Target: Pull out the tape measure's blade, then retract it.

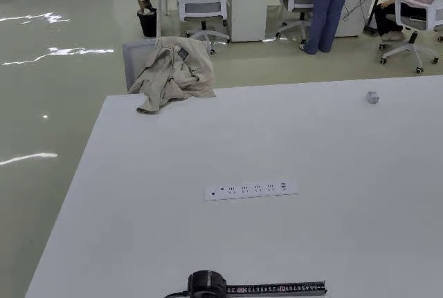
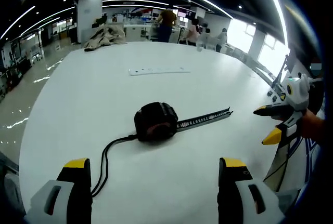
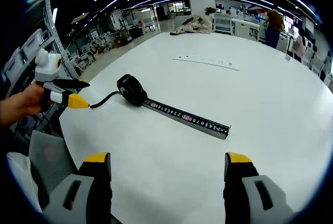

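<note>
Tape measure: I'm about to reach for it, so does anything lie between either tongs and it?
Nothing visible does. Bare table lies between the open left tongs and the tape measure, bar its own cord, and between the open right tongs and the drawn-out blade.

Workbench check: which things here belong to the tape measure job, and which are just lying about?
For the job: tape measure with blade pulled out; its cord; left tongs and right tongs, both open, empty.
Lying about: power strip; jacket on a chair; small grey object.
</note>
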`<state>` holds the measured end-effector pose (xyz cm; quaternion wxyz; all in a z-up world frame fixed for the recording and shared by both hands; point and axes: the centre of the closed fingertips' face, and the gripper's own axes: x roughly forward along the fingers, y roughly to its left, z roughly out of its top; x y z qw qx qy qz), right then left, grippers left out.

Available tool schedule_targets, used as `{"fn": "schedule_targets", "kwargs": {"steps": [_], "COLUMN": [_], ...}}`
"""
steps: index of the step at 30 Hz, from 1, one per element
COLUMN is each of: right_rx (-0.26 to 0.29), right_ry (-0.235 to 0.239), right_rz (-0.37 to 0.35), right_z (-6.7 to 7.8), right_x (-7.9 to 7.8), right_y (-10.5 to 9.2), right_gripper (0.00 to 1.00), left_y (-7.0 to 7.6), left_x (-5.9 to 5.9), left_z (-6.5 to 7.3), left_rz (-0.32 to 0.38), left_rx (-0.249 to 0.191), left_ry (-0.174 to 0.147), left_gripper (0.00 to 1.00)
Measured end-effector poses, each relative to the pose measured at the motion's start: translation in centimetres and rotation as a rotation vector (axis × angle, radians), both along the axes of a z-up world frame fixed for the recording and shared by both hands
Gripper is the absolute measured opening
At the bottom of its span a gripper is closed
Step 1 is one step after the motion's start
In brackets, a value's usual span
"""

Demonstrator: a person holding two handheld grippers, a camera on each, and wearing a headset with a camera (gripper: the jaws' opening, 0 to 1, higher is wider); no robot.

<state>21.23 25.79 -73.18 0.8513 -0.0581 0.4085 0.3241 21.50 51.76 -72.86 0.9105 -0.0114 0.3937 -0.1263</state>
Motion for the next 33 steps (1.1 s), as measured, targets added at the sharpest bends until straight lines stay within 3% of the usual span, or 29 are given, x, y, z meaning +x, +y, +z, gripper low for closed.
{"fn": "schedule_targets", "kwargs": {"steps": [7,19,33], "right_rx": [0.005,0.0,-0.019], "right_ry": [-0.018,-0.011,-0.041], "right_rz": [-0.001,0.003,-0.053], "right_z": [1.1,1.5,2.7], "right_x": [-0.5,-2.2,-3.3], "right_y": [-0.3,-0.1,-0.3], "right_gripper": [0.93,0.94,0.97], "left_y": [-0.2,0.0,-0.3], "left_x": [-0.3,-1.7,-3.2], "left_z": [0.8,1.7,2.3], "left_rz": [0.011,0.038,0.055], "left_rx": [0.009,0.018,0.025], "left_ry": [-0.007,0.0,0.011], "left_gripper": [1.0,1.0,0.99]}}
